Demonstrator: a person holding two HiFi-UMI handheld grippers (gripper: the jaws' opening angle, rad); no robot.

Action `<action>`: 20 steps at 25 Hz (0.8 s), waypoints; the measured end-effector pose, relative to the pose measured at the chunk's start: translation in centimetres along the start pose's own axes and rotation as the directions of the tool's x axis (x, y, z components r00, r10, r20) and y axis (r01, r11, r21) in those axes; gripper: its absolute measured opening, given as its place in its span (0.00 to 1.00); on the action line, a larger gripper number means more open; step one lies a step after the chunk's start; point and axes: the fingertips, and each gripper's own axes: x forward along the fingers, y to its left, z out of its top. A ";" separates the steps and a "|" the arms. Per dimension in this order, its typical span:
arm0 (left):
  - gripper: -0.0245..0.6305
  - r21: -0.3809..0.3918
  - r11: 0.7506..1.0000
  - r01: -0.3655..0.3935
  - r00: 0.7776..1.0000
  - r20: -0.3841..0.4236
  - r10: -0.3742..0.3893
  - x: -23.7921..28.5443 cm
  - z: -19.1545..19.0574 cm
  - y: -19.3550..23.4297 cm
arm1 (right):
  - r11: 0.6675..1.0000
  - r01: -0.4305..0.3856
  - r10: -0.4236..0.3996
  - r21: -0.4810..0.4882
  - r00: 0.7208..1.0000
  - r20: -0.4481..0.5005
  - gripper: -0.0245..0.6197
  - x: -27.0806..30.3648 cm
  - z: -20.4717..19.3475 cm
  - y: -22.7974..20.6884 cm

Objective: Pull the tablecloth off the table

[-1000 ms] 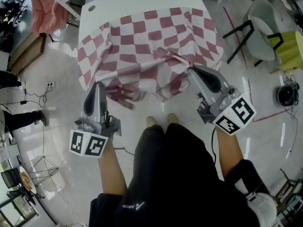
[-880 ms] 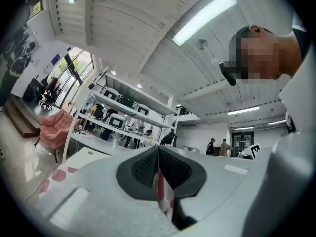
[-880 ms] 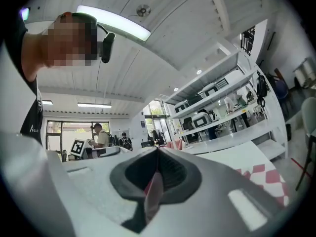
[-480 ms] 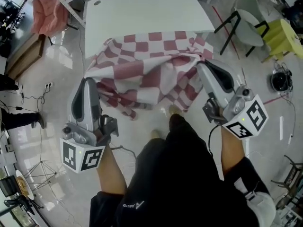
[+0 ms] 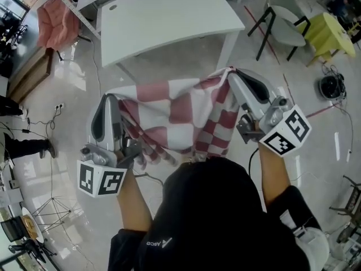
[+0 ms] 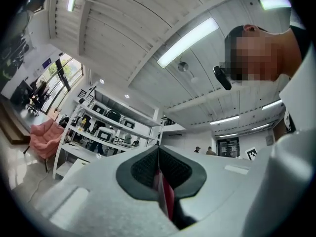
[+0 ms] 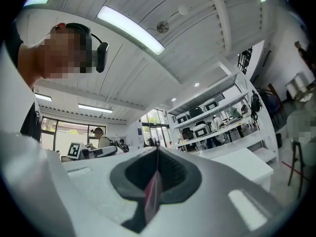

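At the left, one edge of the red-and-white checked tablecloth (image 5: 175, 114) is clamped in the closed left hand-held gripper (image 5: 110, 101); the cloth is hung in the air between the two, clear of the white surface (image 5: 163, 16) beyond, and its other edge is pinched by the right hand-held gripper (image 5: 234, 78).

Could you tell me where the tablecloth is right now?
Head view, centre: the tablecloth hangs stretched between the left gripper and right gripper, off the white table.
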 end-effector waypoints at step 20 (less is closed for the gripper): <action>0.05 -0.057 0.998 -0.034 0.999 -0.043 0.031 4.7 -5.4 0.7 | 0.999 0.042 -0.044 -0.028 0.998 -0.047 0.05 0.2 -2.2 -6.7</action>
